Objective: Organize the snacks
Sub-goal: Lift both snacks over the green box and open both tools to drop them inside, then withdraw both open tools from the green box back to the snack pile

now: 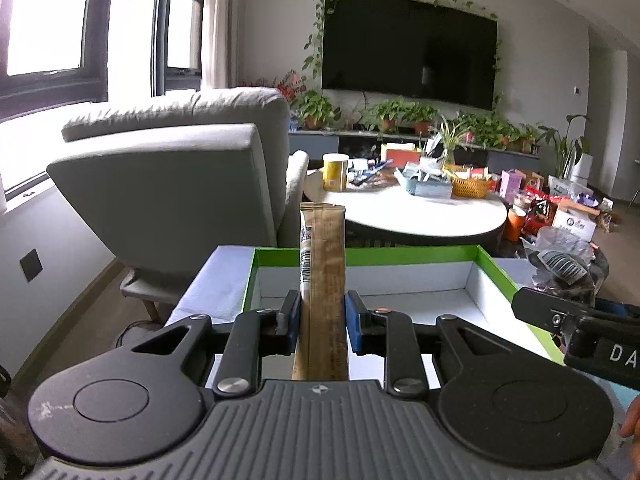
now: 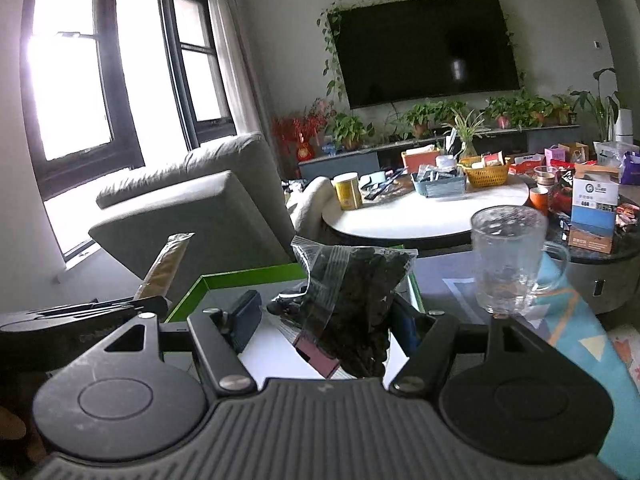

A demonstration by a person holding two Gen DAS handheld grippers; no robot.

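Pads of the left gripper point(image 1: 320, 316) pinch an upright brown sachet point(image 1: 322, 264) over the green box point(image 1: 400, 256). At 3 o'clock, the right gripper point(image 2: 324, 320) clamps a clear bag point(image 2: 352, 300) of dark snacks; a glass mug point(image 2: 508, 256) stands at its 1 o'clock.

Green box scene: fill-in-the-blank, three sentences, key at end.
The left gripper is shut on a brown ____ packet.
The clear zip bag between the right gripper's jaws holds ____ pieces.
Right of the green box stands a clear glass ____.
Missing: stick; dark; mug.
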